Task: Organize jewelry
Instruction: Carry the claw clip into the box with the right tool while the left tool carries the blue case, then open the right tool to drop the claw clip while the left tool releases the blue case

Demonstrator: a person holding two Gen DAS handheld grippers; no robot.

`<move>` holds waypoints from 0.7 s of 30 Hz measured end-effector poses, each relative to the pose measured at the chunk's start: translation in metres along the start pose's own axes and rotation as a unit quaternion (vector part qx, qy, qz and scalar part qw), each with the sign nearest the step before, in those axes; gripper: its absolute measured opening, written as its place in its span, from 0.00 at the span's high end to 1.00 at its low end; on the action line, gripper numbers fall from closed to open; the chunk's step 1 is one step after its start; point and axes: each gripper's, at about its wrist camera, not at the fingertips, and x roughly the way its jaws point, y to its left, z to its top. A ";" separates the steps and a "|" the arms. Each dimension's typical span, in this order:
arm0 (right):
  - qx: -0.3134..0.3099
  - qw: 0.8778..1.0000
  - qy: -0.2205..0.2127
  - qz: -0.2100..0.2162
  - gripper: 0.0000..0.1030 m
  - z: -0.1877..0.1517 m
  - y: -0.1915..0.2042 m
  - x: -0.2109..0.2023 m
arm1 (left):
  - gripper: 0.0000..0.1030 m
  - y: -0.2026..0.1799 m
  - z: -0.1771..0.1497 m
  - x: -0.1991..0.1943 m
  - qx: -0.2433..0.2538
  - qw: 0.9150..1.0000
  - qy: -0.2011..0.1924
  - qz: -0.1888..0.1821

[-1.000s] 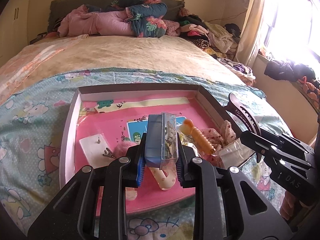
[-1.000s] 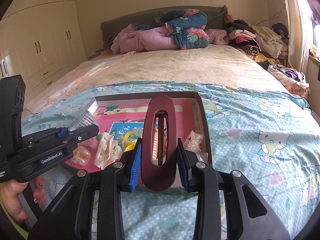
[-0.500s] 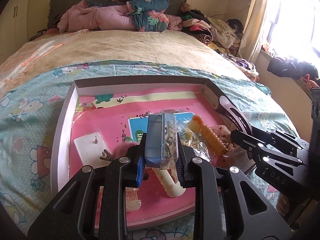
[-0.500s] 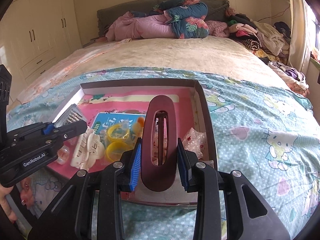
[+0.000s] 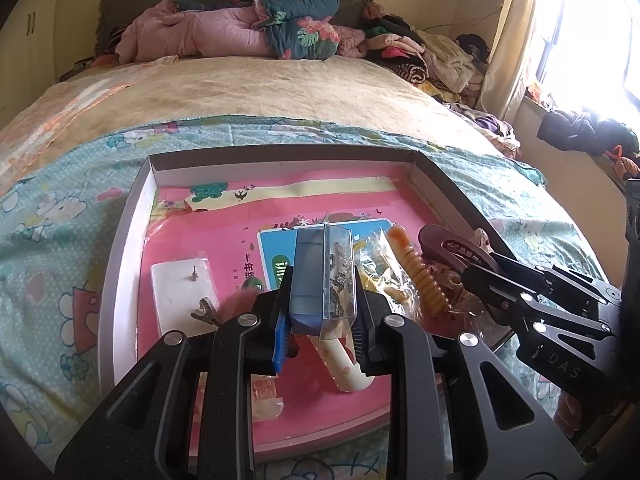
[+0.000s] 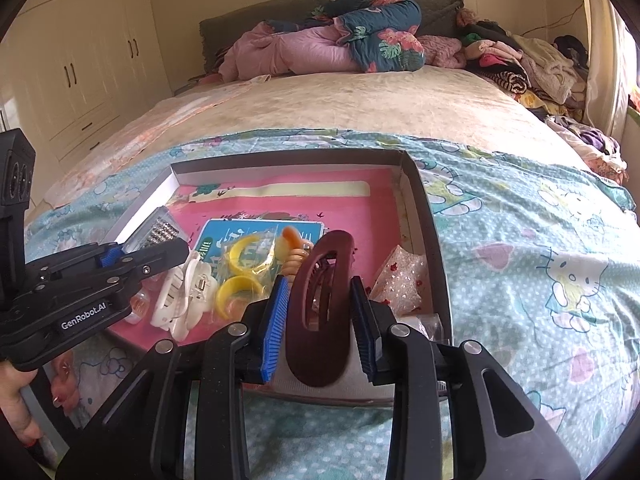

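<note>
While clamped, glossy oval hair clip (image 6: 320, 312) stands upright.

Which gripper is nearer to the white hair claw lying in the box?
Left. The left gripper, shut on a clear case, hangs just over the white hair claw. The right gripper, holding a maroon clip, sits farther right.
</note>
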 end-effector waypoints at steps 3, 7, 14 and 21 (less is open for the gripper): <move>0.002 1.000 -0.003 0.001 0.70 -0.001 -0.001 -0.006 | 0.83 0.000 -0.001 -0.001 -0.001 1.000 0.000 0.003; 0.009 1.000 -0.010 0.001 0.65 -0.003 -0.004 -0.016 | 0.73 -0.001 -0.001 -0.006 -0.001 1.000 -0.004 0.007; 0.009 0.999 -0.031 -0.005 0.50 -0.015 -0.005 -0.044 | 0.52 -0.004 -0.008 -0.032 0.001 1.000 -0.020 0.012; 0.009 0.998 -0.059 -0.006 0.27 -0.042 -0.004 -0.079 | 0.38 -0.012 -0.028 -0.065 -0.001 0.999 -0.043 0.021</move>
